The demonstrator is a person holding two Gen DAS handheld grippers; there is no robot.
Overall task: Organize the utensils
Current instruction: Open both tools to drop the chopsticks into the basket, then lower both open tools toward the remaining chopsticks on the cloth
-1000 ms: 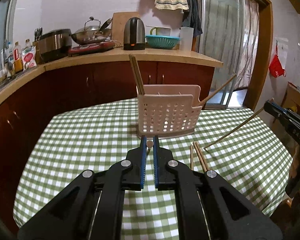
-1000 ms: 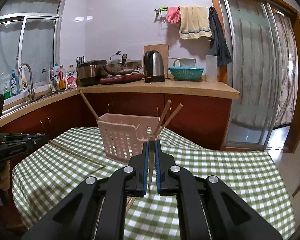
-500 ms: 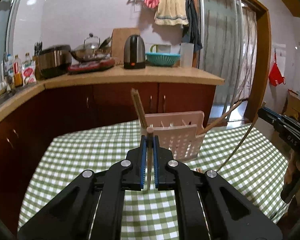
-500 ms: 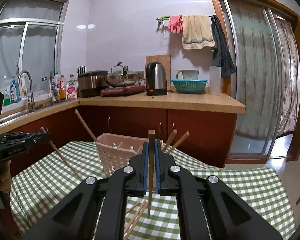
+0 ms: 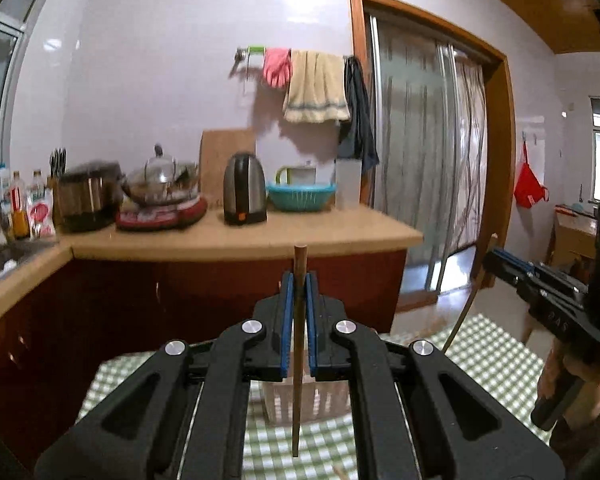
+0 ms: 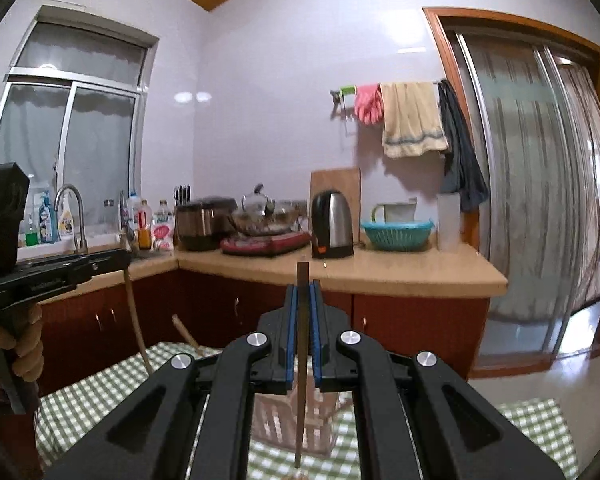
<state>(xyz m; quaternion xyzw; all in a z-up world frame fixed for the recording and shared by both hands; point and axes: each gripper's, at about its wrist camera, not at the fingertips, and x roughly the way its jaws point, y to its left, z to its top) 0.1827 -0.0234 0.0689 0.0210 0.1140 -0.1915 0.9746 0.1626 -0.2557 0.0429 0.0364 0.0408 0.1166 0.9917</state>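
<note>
My left gripper (image 5: 298, 280) is shut on a wooden chopstick (image 5: 298, 360) that hangs upright, high above the pale plastic utensil basket (image 5: 324, 400) on the checked table. My right gripper (image 6: 303, 290) is shut on another upright chopstick (image 6: 301, 380) above the same basket (image 6: 276, 420). The right gripper also shows in the left wrist view (image 5: 496, 258) at the right with its chopstick (image 5: 466, 308). The left gripper shows in the right wrist view (image 6: 122, 258) at the left with its chopstick (image 6: 136, 324). Another chopstick (image 6: 186, 330) sticks out of the basket.
The green checked tablecloth (image 5: 484, 352) covers the table below both grippers. Behind it runs a kitchen counter (image 5: 240, 236) with a kettle (image 5: 244, 188), a wok, a rice cooker and a teal basket. A glass door (image 6: 540, 200) is at the right.
Both grippers have risen well above the table, each with its chopstick swung from slanting to upright. The basket has dropped low in both views.
</note>
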